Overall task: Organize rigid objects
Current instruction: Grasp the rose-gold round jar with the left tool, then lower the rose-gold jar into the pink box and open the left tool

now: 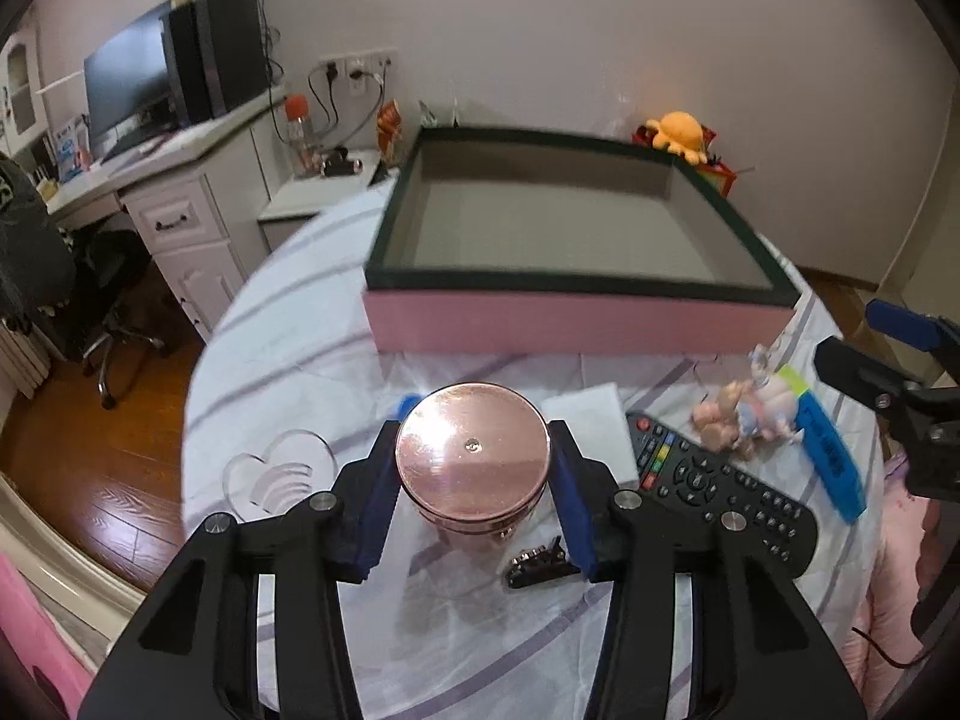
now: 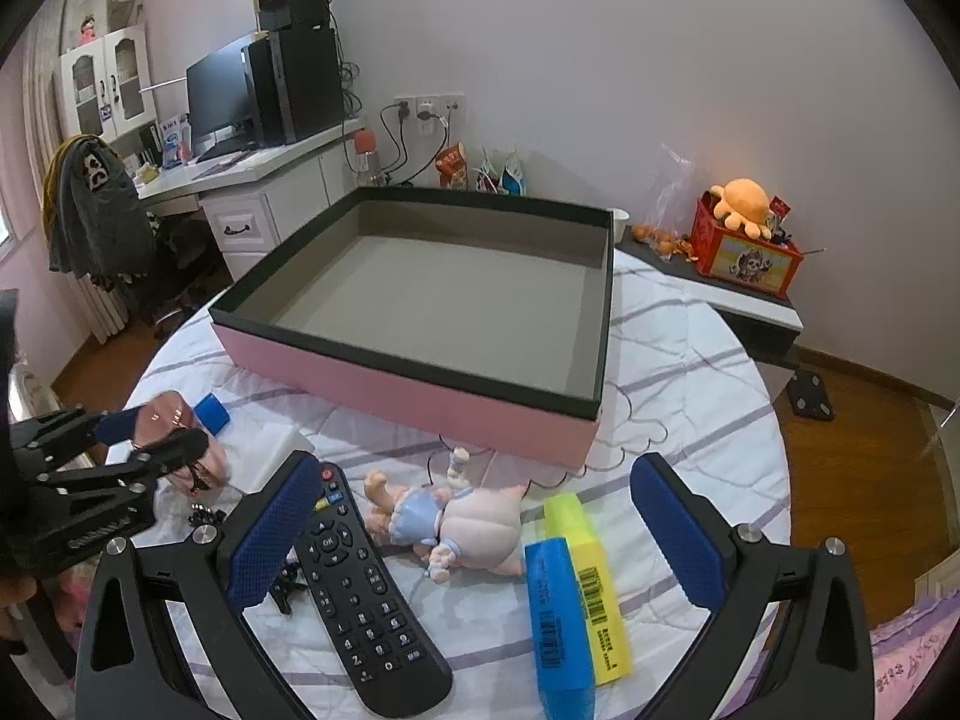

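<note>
My left gripper (image 1: 474, 468) is shut on a rose-gold metal cup (image 1: 473, 459), seen from above, held over the table; the cup also shows in the right wrist view (image 2: 174, 420). A large pink box with a dark rim (image 1: 576, 315) stands empty behind it. My right gripper (image 2: 474, 516) is open above a doll figure (image 2: 456, 522), a black remote (image 2: 366, 594), and blue (image 2: 555, 618) and yellow (image 2: 594, 582) highlighters. The right gripper also shows at the left wrist view's right edge (image 1: 888, 354).
A clear heart-shaped dish (image 1: 279, 471), a white pad (image 1: 591, 426), a black hair clip (image 1: 537, 564) and a small blue block (image 2: 211, 413) lie on the striped cloth. A desk with monitor (image 2: 219, 93) stands left, a red toy box (image 2: 747, 252) right.
</note>
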Action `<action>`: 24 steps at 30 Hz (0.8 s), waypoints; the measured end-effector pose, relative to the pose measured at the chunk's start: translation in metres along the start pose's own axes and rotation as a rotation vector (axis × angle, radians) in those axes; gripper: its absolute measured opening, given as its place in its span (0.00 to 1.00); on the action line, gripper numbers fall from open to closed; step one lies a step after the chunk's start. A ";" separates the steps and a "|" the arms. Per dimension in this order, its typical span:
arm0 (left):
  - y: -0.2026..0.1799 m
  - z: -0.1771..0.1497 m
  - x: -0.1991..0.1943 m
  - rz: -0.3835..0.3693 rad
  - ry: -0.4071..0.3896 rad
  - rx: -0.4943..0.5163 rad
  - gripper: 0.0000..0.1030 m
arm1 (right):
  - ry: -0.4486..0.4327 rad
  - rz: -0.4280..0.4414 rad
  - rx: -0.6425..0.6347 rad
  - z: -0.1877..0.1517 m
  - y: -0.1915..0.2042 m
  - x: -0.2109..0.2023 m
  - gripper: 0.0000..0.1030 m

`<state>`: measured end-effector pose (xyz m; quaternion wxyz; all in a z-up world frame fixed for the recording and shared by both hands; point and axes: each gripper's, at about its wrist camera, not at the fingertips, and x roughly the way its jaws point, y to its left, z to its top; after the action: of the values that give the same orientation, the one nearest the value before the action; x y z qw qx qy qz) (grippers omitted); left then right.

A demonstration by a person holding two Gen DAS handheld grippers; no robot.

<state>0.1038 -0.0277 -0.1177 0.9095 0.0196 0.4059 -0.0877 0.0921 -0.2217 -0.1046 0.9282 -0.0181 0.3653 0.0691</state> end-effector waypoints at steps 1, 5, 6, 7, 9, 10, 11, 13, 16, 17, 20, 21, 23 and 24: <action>0.000 0.002 -0.006 -0.003 -0.013 -0.002 0.46 | -0.004 0.001 -0.003 0.002 0.000 -0.001 1.00; 0.003 0.022 -0.022 0.008 -0.078 -0.004 0.46 | -0.039 0.003 -0.008 0.015 0.000 -0.004 1.00; 0.003 0.028 -0.024 0.008 -0.096 0.000 0.46 | -0.045 0.004 -0.007 0.017 0.000 -0.004 1.00; 0.003 0.032 -0.024 0.006 -0.107 -0.001 0.46 | -0.054 0.007 -0.005 0.020 -0.001 -0.005 1.00; 0.003 0.044 -0.023 0.007 -0.124 0.000 0.46 | -0.068 0.014 -0.001 0.027 -0.002 -0.003 1.00; 0.004 0.050 -0.019 0.008 -0.129 0.001 0.46 | -0.071 0.016 -0.001 0.030 -0.003 -0.001 1.00; 0.004 0.055 -0.015 0.010 -0.129 0.000 0.46 | -0.076 0.019 0.000 0.033 -0.003 0.001 1.00; 0.005 0.068 -0.004 0.010 -0.127 0.001 0.46 | -0.079 0.024 0.001 0.038 -0.004 0.007 1.00; 0.006 0.083 0.015 0.015 -0.113 -0.004 0.46 | -0.083 0.029 0.008 0.046 -0.005 0.017 1.00; 0.007 0.087 0.020 0.014 -0.107 -0.009 0.46 | -0.083 0.032 0.011 0.047 -0.006 0.020 1.00; 0.009 0.097 0.039 0.010 -0.093 -0.017 0.46 | -0.080 0.037 0.017 0.055 -0.010 0.035 1.00; 0.010 0.099 0.045 0.012 -0.082 -0.018 0.46 | -0.078 0.035 0.018 0.057 -0.010 0.039 1.00; 0.011 0.102 0.060 0.019 -0.061 -0.021 0.46 | -0.069 0.037 0.020 0.061 -0.012 0.049 1.00; 0.012 0.101 0.065 0.023 -0.048 -0.019 0.46 | -0.065 0.039 0.020 0.062 -0.013 0.053 1.00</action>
<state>0.2228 -0.0364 -0.0987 0.9201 0.0134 0.3845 -0.0737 0.1740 -0.2228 -0.0955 0.9381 0.0008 0.3360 0.0841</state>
